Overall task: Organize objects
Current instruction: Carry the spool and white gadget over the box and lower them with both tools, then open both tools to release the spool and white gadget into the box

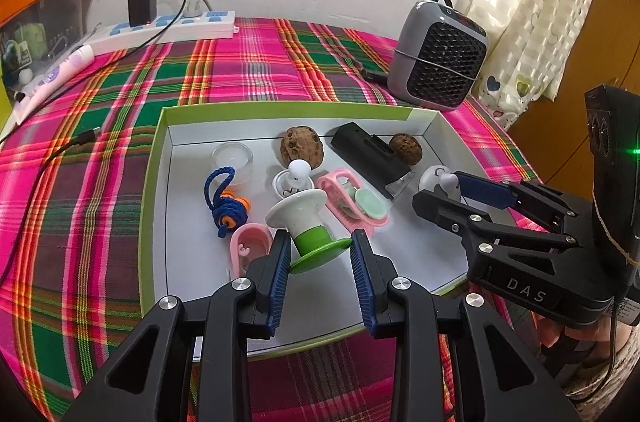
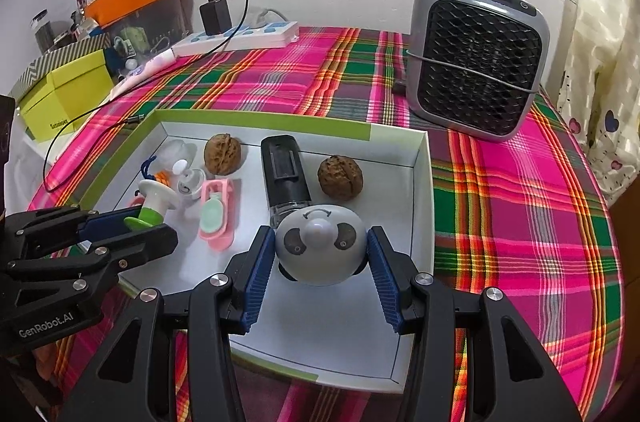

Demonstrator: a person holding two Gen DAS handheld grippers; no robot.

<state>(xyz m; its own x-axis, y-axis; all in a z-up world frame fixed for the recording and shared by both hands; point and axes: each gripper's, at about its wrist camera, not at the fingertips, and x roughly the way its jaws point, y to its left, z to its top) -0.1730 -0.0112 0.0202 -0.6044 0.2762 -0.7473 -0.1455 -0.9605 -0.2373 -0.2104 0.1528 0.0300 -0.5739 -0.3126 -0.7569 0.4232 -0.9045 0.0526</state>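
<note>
"DAS" is read on the body of the right gripper (image 1: 456, 190) in the left wrist view; "GenRobot.AI" is read on the body of the left gripper (image 2: 132, 222) in the right wrist view. A shallow white tray (image 2: 424, 158) w/ a green rim is seen on a plaid-covered bench (image 2: 520, 222). Held in it: two walnuts (image 2: 222, 154), a black device (image 2: 285, 174), a pink clip w/ a mint pad (image 2: 218, 218), blue cord w/ orange beads (image 1: 224, 198), a clear cup (image 1: 233, 158). The left fingers (image 1: 280, 262) are apart, either side of a white-and-green spool (image 1: 308, 226) at 6 o'clock in the tray; contact can't be told. The right fingers (image 2: 258, 274) are apart around a grey panda-faced ball (image 2: 320, 248) at 4 o'clock. A grey fan heater (image 2: 476, 58) is seen beyond the tray at 1 o'clock.
</note>
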